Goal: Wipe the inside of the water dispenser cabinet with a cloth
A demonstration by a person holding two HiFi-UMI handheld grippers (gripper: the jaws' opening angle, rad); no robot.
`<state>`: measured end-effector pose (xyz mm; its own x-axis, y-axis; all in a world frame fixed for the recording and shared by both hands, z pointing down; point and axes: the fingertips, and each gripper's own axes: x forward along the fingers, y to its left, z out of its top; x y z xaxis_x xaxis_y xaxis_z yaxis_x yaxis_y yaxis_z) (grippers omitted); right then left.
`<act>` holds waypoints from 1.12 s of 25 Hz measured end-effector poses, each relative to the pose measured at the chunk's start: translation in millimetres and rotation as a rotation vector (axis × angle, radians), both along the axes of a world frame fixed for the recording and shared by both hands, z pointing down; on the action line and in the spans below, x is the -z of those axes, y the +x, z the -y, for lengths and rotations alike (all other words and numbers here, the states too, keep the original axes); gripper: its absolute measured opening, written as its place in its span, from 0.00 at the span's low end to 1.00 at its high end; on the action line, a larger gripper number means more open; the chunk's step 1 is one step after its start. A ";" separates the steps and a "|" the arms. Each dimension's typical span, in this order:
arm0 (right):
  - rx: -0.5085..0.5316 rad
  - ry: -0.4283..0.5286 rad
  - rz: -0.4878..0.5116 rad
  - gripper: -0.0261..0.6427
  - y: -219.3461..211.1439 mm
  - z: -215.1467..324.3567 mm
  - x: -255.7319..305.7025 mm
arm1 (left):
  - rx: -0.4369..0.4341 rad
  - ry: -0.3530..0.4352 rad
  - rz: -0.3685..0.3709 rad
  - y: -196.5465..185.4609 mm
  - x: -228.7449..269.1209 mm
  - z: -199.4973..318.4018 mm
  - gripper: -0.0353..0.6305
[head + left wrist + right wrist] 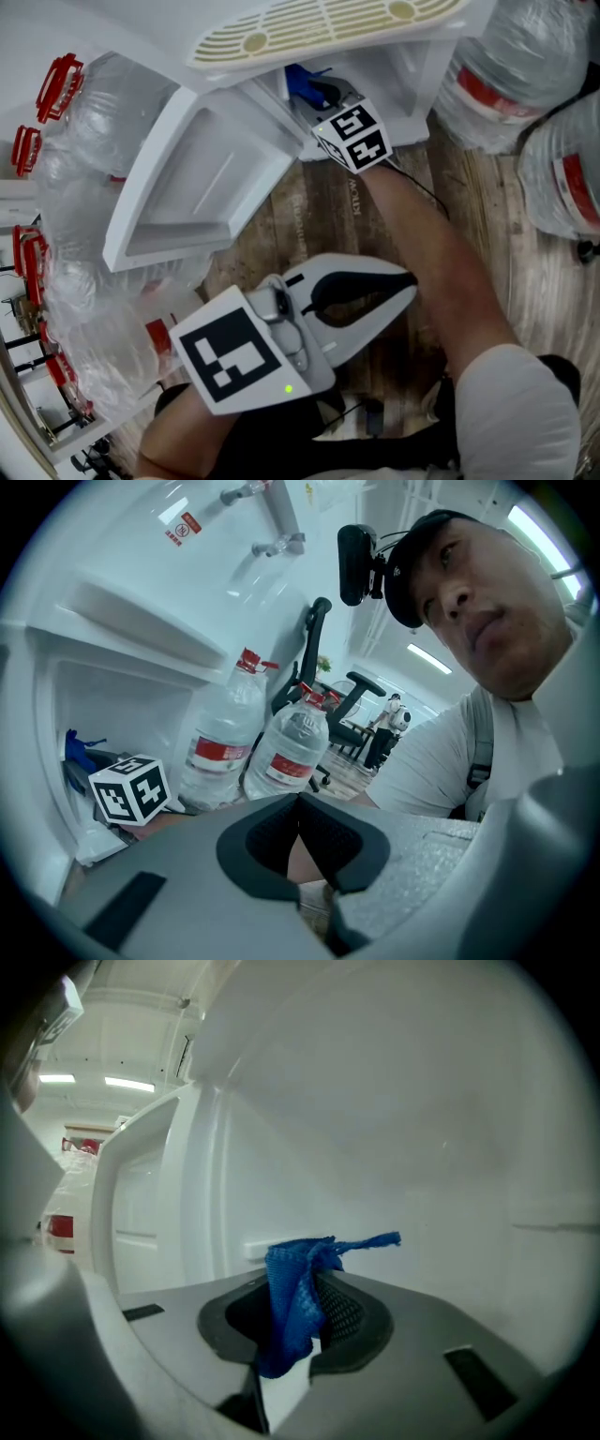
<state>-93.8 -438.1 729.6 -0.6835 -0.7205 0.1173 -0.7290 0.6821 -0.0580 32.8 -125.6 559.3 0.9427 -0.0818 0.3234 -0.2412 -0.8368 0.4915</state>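
The right claw (298,1327) is clenched on a blue cloth (292,1299), a mesh weave bunched between its dark pads with one corner sticking out toward the white wall of the cabinet (441,1147); from the head view this right claw (317,90) reaches into the open cabinet (417,70) at the foot of the water dispenser, and the blue cloth (302,79) shows just inside, ahead of the claw's black-and-white marker cube. The white door (202,178) hangs open to the left over the wooden floor (300,234). The left claw (406,281) is held low and near the person, well apart from the cabinet, its tips pressed together on nothing; its own view shows the left claw (300,803) with the pads meeting. Large water bottles (223,738) stand beside the dispenser, each with a red cap and a red-and-white label too small to read; a red-and-white sticker (186,523) on the dispenser front is likewise illegible.
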 end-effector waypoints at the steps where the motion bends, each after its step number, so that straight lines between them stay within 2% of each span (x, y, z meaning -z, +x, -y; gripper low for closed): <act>1: 0.006 0.000 0.003 0.15 -0.4 -6.6 -0.1 | 0.000 0.000 0.000 0.6 -0.3 0.1 0.05; 8: 0.074 0.011 0.008 0.16 6.8 -32.8 -6.8 | -0.007 -0.008 0.005 5.3 -3.7 -1.2 0.05; 15: -0.072 0.045 0.100 0.16 49.1 19.0 36.5 | -0.003 -0.013 0.014 3.6 -8.4 0.9 0.05; 21: -0.053 0.114 0.084 0.14 29.1 42.5 73.4 | -0.001 -0.016 0.015 3.0 -10.7 1.5 0.05; 28: 0.019 0.125 0.040 0.14 2.7 20.1 65.6 | -0.007 -0.013 0.014 1.0 -8.8 0.0 0.05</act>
